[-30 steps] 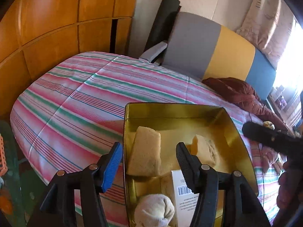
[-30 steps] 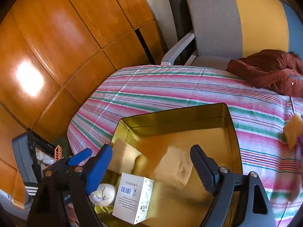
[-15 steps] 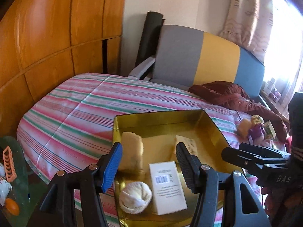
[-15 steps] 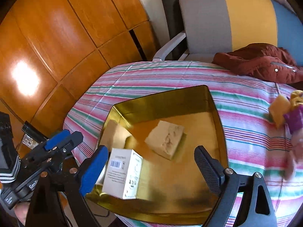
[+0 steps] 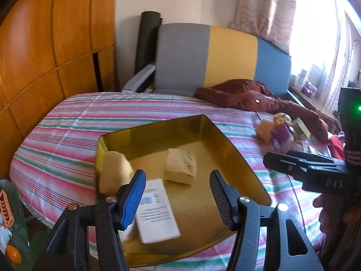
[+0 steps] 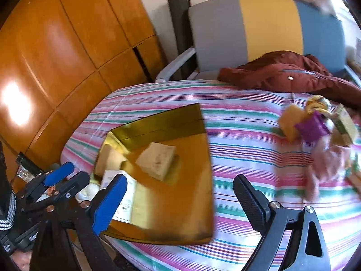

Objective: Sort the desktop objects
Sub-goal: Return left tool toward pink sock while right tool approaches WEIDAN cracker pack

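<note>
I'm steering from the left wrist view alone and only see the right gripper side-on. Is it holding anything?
Observer: No. The right gripper is open. Its fingers have just been opening, and nothing is between them.
Operator: Is anything in the tray hidden behind my left fingers?
Observer: Yes. A small white rolled bundle sits at the near left corner of the tray, right beside the white box.

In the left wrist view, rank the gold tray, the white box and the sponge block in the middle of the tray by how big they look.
1. Gold tray, by far the largest.
2. White box, though it lies nearer the camera, which flatters it.
3. Sponge block, smallest.
</note>
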Tool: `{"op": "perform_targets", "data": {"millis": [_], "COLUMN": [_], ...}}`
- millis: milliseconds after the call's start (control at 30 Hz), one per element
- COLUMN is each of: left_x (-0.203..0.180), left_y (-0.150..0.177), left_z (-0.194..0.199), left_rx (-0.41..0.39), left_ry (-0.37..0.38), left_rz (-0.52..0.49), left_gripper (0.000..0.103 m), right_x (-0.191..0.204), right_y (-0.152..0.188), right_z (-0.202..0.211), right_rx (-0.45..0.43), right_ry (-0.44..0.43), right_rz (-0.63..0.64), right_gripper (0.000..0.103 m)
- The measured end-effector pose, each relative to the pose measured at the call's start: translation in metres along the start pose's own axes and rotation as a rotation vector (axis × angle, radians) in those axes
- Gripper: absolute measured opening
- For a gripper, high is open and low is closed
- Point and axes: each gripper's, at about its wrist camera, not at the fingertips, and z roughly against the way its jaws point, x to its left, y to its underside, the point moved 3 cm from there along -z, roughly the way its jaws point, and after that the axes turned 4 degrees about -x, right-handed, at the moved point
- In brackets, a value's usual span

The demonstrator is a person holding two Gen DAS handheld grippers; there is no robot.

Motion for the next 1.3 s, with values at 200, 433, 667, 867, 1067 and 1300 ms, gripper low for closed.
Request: {"op": "perform_targets", "data": {"millis": [200, 433, 667, 867, 1067, 1300], "left_x": [-0.027, -0.052, -0.081, -0.102, -0.123, -0.145], "left_y": [0.002, 0.007, 0.013, 0.014, 0.015, 0.018], "left_z": [-0.002, -0.011, -0.016, -0.019, -0.024, -0.035], "left_rx": [0.001, 0.061, 0.089, 0.107, 0.136, 0.179], "left_ry": [0.034, 0.154, 0.204, 0.257, 0.305, 0.355], "left_rz": [-0.044, -0.050, -0.104, -0.151, -0.179, -0.197], "left_gripper": [0.060, 0.060, 0.060, 0.060, 0.060, 0.060], "right_x": [-0.047, -0.128, -0.208, -0.257, -0.305, -0.338], "right_y": [0.010, 0.023, 0.036, 0.040, 0.038, 0.028], "right_z": [0.016, 0.044, 0.080, 0.096, 0.103, 0.092], "right_rx": [0.006, 0.010, -0.001, -0.002, -0.035, -0.068], "right_ry": [0.087, 0.213, 0.350, 0.437, 0.501, 0.536], "right_rz": [-0.039, -0.160, -0.284, -0.323, -0.388, -0.423], "right_gripper": [0.097, 0.098, 0.099, 0.100, 0.103, 0.103]}}
